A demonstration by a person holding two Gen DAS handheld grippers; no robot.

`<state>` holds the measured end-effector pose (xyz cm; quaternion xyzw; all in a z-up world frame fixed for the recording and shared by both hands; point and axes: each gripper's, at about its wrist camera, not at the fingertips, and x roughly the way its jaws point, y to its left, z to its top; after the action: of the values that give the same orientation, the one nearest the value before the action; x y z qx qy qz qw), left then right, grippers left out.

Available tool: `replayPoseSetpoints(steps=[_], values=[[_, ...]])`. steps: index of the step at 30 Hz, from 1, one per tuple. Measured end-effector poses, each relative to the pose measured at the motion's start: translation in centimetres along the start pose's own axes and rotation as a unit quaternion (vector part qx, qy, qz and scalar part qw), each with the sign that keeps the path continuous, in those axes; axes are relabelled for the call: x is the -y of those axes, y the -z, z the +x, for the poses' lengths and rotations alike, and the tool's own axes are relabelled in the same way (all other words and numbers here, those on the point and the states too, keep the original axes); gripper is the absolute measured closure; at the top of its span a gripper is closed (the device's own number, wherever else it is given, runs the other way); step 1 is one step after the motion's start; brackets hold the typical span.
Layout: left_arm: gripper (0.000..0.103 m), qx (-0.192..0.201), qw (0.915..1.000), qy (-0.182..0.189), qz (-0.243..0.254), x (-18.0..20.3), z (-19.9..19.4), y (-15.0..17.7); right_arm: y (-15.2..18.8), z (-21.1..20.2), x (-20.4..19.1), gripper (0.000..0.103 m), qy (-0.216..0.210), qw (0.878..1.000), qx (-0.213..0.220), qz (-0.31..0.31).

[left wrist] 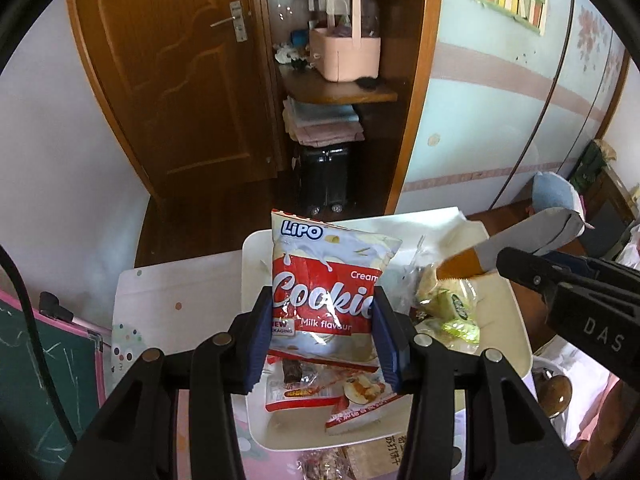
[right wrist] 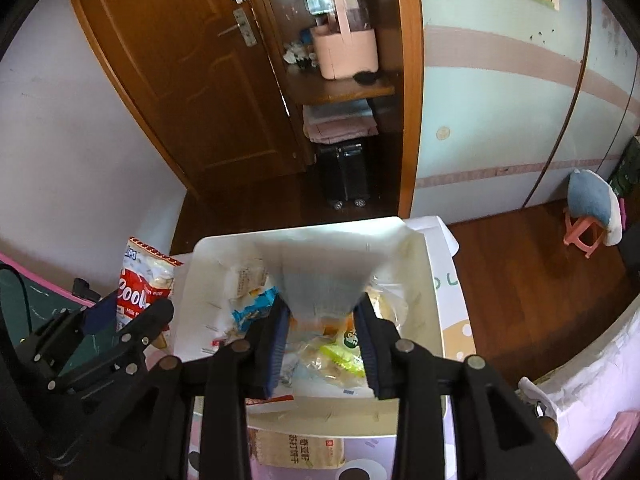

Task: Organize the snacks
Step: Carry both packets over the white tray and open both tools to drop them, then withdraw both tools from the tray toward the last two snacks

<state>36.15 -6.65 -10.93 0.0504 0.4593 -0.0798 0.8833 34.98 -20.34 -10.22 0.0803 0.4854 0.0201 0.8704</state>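
Observation:
My left gripper (left wrist: 322,300) is shut on a red and white Lipo cream cookie packet (left wrist: 324,280), which stands upright between its blue pads above a white bin (left wrist: 500,312). Red-white packets (left wrist: 320,392) and green wrapped sweets (left wrist: 460,320) lie in the bin. To the right, my right gripper (left wrist: 516,258) carries a grey and orange packet (left wrist: 532,236). In the right wrist view, my right gripper (right wrist: 322,308) is shut on that grey packet (right wrist: 324,272) over the white bin (right wrist: 416,280). My left gripper (right wrist: 128,312) holds the cookie packet (right wrist: 140,292) at the bin's left side.
The bin sits on a low table with a pink patterned cover (left wrist: 168,304). A beige cracker packet (right wrist: 300,448) lies at the bin's near edge. Behind are a wooden door (left wrist: 168,80), a shelf with a pink basket (left wrist: 344,52), a black suitcase (left wrist: 324,176) and a cushioned pink stool (right wrist: 592,208).

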Motion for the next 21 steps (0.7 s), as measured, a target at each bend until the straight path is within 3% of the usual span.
replayPoseSetpoints(steps=[2, 3, 4, 7, 21], values=[[0.046, -0.009, 0.9999, 0.002, 0.006, 0.3, 0.7, 0.1, -0.2, 0.8, 0.0, 0.068, 0.002, 1.000, -0.009, 0.003], [0.023, -0.013, 0.9999, 0.003, 0.008, 0.3, 0.9, 0.1, -0.2, 1.0, 0.1, 0.063, 0.004, 1.000, -0.011, 0.006], [0.008, -0.014, 0.9999, 0.002, 0.008, 0.4, 1.1, 0.2, -0.2, 1.1, 0.2, 0.054, 0.003, 1.000, -0.010, 0.010], [0.008, -0.003, 0.9999, -0.010, 0.010, 0.5, 1.1, 0.4, 0.0, 1.0, 0.4, 0.039, -0.003, 1.000, -0.005, 0.015], [0.008, -0.010, 0.9998, -0.016, 0.006, 0.6, 0.7, 1.1, 0.1, 0.3, 0.8, 0.038, -0.007, 1.000, 0.004, 0.016]])
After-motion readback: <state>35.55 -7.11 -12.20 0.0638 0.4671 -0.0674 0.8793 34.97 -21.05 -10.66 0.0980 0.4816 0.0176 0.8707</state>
